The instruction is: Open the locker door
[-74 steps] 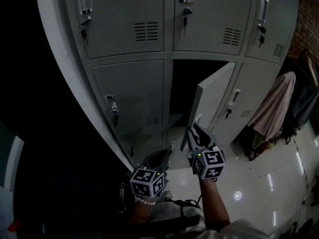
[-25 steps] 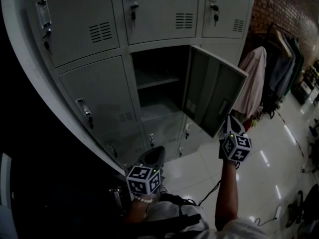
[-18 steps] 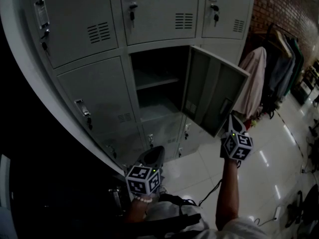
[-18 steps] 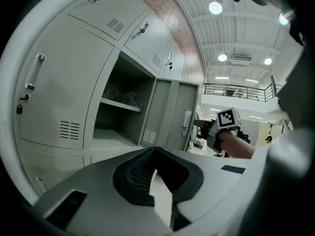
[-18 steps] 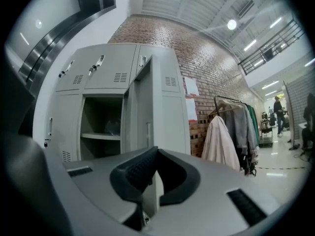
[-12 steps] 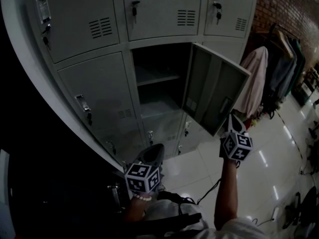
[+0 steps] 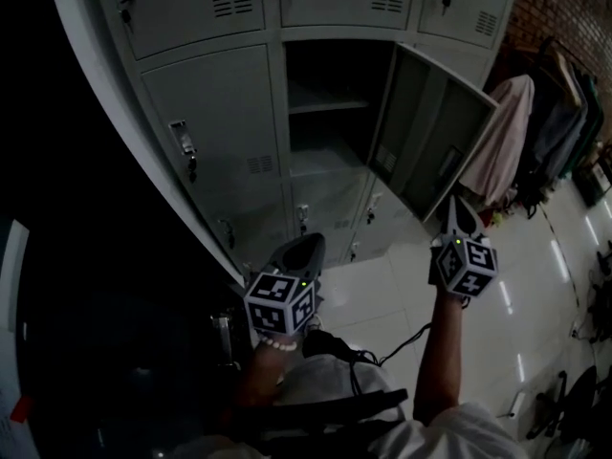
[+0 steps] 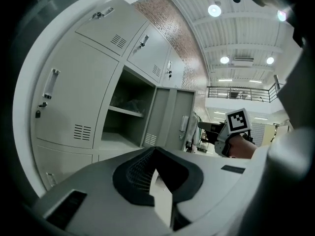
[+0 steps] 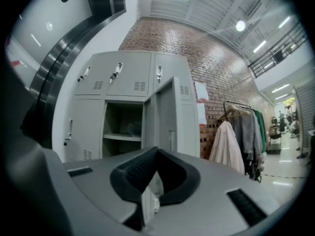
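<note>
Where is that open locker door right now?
In the head view, the open locker door stands out to the right of its dark compartment, just above the right gripper.

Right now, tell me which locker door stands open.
The middle-column door just below the top row: it hangs swung out to the right, baring a shelf inside. Every other door, like its left neighbour, lies shut.

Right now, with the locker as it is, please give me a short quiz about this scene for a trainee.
1. True or false: the grey metal locker door stands open.
2. What does the right hand-held gripper hold? A) the door's handle B) a key C) nothing
3. Fill in: seen from the head view, a pale pink garment hangs to the ____ of the open door.
Key: 1 true; 2 C; 3 right.
</note>
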{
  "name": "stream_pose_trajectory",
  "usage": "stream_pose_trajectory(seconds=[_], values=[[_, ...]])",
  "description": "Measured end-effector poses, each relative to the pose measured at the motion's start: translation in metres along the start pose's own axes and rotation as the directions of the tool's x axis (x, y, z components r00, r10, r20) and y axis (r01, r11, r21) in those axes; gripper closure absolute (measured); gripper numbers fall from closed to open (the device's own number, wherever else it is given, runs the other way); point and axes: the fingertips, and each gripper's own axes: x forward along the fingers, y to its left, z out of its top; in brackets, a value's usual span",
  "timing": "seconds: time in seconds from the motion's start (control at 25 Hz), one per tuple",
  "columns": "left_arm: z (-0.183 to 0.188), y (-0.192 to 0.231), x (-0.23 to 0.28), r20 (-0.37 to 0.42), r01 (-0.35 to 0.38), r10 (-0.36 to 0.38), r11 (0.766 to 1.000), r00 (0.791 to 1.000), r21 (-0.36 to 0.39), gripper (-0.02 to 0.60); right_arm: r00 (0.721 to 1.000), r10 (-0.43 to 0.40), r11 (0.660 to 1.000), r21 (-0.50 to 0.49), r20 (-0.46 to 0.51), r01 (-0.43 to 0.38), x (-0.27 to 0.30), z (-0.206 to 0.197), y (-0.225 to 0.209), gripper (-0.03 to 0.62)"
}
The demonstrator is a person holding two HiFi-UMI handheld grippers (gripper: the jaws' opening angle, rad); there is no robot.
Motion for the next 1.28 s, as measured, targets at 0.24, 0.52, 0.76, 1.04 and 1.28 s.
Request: stream_pose_trajectory(seconds=[0.24,0.52,0.76,1.04,1.28], values=[[-0.017,-0.021,-0.034,0.004,0.005,-0.005,0.999,1.000,-0.032,0.589,0.979,0.196,0.980,0.038,-0.054,-0.194,-0.040,-0.025,0.080,0.591],[-0.033,-0.041,-0.058,-0.012,-0.035,0.034,0.998,0.999,-0.051,0.588,0.911,0.407,0.908,0.144,-0.068,-0.395,-0.084,-0.036,0.138,0.592],[-0.046,-0.059,-0.065,0.007,-0.091,0.092,0.993,0.996,-0.076,0.588,0.848,0.520,0.851,0.135,-0.097,-0.507,-0.115,-0.049,0.154,0.592],[-0.050,-0.105,-0.060,0.008,-0.165,0.166,0.982,0.986,-0.089,0.588,0.811,0.568,0.823,0.118,-0.138,-0.556,-0.145,-0.052,0.116,0.592],[-0.064,-0.144,-0.049,0.012,-0.168,0.170,0.981,0.985,-0.095,0.588,0.802,0.579,0.815,0.144,-0.145,-0.562,-0.159,-0.060,0.083,0.592]])
